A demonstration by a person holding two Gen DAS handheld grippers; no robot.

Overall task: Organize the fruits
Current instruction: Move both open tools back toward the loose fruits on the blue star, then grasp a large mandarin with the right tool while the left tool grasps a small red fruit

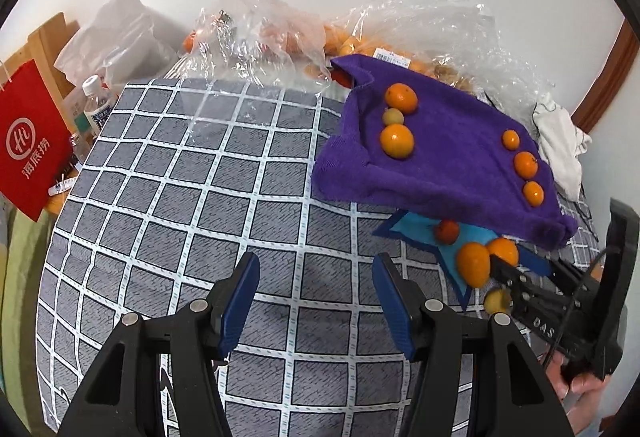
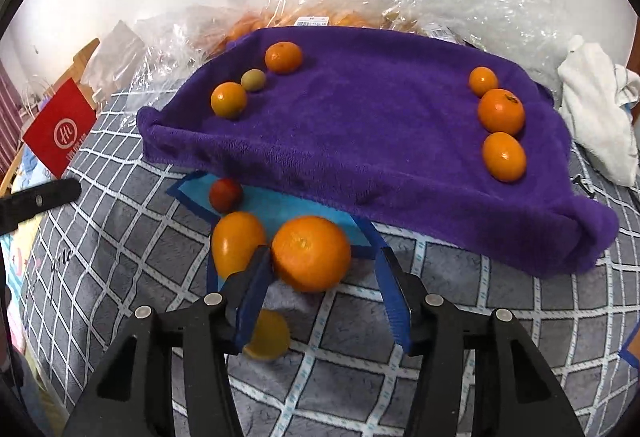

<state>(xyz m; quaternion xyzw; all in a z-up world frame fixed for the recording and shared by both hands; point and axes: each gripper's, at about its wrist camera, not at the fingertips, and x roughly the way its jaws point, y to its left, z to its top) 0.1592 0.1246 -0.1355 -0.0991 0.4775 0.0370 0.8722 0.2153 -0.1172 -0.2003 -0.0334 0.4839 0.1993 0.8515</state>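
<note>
A purple towel [image 2: 360,141] carries two rows of fruit: three at its left [image 2: 228,99] and three oranges at its right [image 2: 502,111]. In front of it a blue mat [image 2: 280,209] holds a small red fruit [image 2: 225,194] and an oval orange [image 2: 236,241]. My right gripper [image 2: 324,261] is open around a large orange [image 2: 312,253], with its left finger touching the fruit. A yellow fruit [image 2: 270,335] lies under that finger. My left gripper [image 1: 316,277] is open and empty over the checked cloth, left of the mat [image 1: 428,233].
Clear plastic bags of oranges [image 1: 280,33] lie behind the towel against the wall. A white cloth [image 2: 600,109] lies to the right. A red bag [image 1: 28,145] and water bottles [image 1: 96,105] stand to the left. The grey checked tablecloth [image 1: 200,177] covers the table.
</note>
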